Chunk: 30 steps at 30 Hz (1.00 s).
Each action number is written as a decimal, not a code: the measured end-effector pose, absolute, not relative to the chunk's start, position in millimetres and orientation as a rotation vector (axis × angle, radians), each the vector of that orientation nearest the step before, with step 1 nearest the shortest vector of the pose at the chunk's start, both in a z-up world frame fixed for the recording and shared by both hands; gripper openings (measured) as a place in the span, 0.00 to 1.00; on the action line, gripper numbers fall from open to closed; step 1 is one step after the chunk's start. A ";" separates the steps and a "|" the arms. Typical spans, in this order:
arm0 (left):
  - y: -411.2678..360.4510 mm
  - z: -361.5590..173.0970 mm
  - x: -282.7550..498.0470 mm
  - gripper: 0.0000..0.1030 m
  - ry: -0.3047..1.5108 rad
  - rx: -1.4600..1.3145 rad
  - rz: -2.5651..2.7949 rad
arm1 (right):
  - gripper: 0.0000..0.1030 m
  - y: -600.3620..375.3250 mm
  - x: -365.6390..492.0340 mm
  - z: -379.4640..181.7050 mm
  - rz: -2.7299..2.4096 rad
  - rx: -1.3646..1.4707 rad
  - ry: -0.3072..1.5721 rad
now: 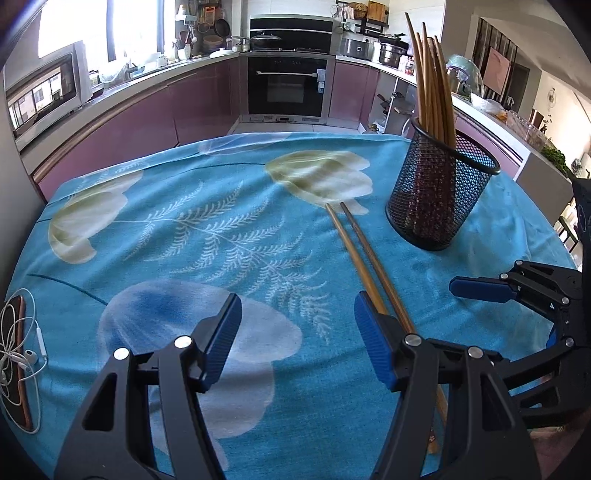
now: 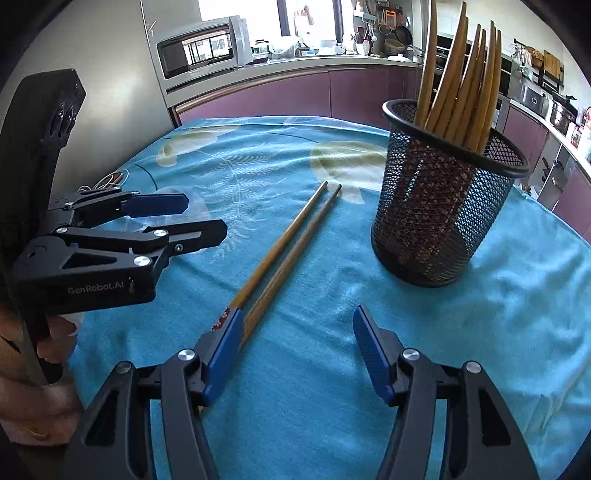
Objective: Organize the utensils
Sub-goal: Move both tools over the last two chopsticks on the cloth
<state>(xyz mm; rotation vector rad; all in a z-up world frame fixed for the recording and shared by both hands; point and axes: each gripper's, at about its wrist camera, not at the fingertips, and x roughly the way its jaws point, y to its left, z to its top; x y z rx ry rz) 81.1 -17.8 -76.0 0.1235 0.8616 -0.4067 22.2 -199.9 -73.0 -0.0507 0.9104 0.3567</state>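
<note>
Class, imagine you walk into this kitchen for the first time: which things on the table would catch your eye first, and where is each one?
The black mesh holder, crammed with upright wooden chopsticks, stands at the far right of the blue floral tablecloth. Two loose chopsticks lie side by side on the cloth just left of it. The open left gripper and right gripper flank their near ends.

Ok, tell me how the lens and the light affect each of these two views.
Left wrist view: heavy fisheye bowing of the table edge, window blown out white, chopsticks and mesh holder sharp. Right wrist view: same barrel curve, dark vignette corners, glare on the microwave, left gripper crisp.
</note>
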 end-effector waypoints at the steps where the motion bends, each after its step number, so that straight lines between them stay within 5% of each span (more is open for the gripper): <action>1: -20.2 -77.0 81.2 0.61 0.866 0.126 -0.418 | 0.57 -201.2 22.8 -73.8 0.356 -0.041 0.914; 18: -49.1 -95.9 74.5 0.60 0.913 0.205 -0.514 | 0.55 -224.7 22.5 -73.0 0.381 0.068 0.914; 25: -43.7 -95.4 74.2 0.47 0.922 0.207 -0.480 | 0.54 -220.6 29.9 -69.0 0.401 0.082 0.906; 30: -33.9 -93.6 74.9 0.36 0.929 0.157 -0.471 | 0.44 -208.4 41.2 -69.8 0.421 0.086 0.917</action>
